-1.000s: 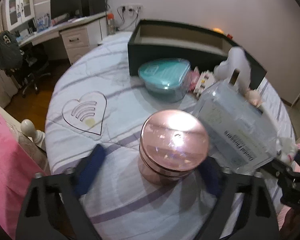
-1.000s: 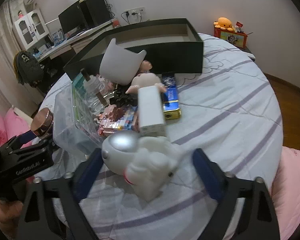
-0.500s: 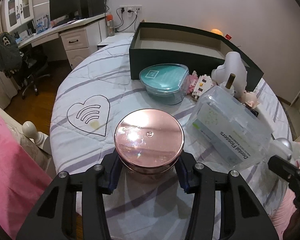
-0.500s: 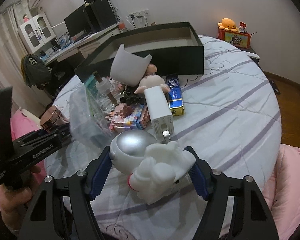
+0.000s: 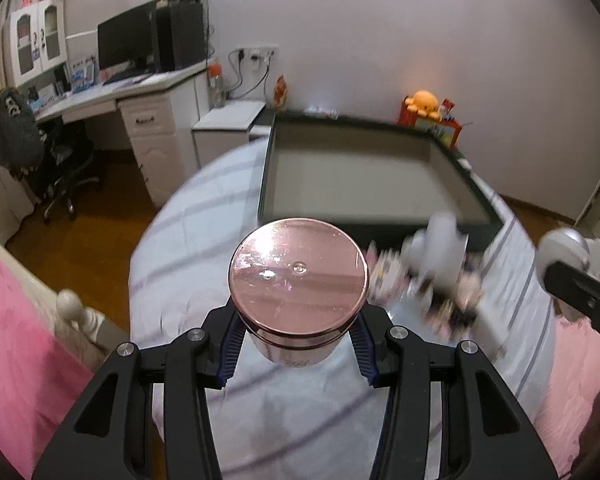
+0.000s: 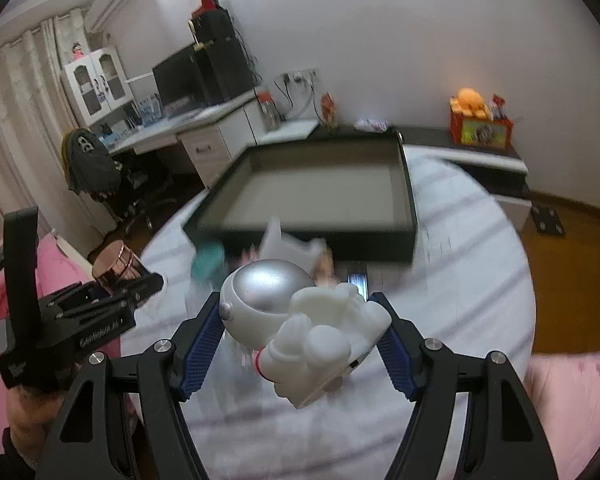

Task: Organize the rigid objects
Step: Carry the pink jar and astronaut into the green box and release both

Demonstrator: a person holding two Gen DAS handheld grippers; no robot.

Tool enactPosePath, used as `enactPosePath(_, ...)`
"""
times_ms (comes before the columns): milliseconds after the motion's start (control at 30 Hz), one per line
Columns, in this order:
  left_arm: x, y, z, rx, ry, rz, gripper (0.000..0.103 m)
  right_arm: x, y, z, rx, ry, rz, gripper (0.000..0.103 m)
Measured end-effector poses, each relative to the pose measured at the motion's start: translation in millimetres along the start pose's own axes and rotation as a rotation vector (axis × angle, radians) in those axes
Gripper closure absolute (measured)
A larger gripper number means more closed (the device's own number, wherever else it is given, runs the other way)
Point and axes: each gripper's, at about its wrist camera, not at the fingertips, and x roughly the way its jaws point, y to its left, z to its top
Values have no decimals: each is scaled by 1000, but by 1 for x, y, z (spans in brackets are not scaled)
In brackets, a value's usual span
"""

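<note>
Rose-gold metal forms the lid of the round tin [image 5: 298, 276] that our left claw [image 5: 298, 344] grips; both blue ribbed pads [image 5: 230, 350] press against the tin's lower wall, and the tin sits raised above the striped bedspread [image 5: 300, 420]. Our right claw [image 6: 300, 344] is clamped on the white astronaut figurine [image 6: 300, 320], whose silver helmet [image 6: 266, 284] faces up and to the left; its blue pads [image 6: 198, 350] bear on the figurine's two sides. We see both items held clear of the bed surface. Ahead of both claws lies the dark open box [image 5: 364, 176] with a pale interior floor, resting on the bed. Between the box and the claws we see a blurred cluster of small objects [image 5: 432, 272]; a teal container [image 6: 208, 262] and a white shape [image 6: 284, 244] can be made out, but motion blur hides finer detail. From the right wrist view, the left claw and its tin appear at the left, well apart from the figurine. Beyond the bed stand a white desk [image 6: 204, 132] and a monitor [image 6: 178, 76].
</note>
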Motion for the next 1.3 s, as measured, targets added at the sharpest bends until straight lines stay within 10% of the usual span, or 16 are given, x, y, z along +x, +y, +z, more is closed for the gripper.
enactPosePath(533, 119, -27, 151, 52, 42, -38, 56, 131, -43, 145, 8, 48, -26, 30)
enactPosePath(900, 233, -43, 169, 50, 258, -32, 56, 237, -89, 158, 88, 255, -50, 30)
enactPosePath(1300, 253, -46, 162, 86, 326, -4, 47, 253, -77, 156, -12, 315, -146, 30)
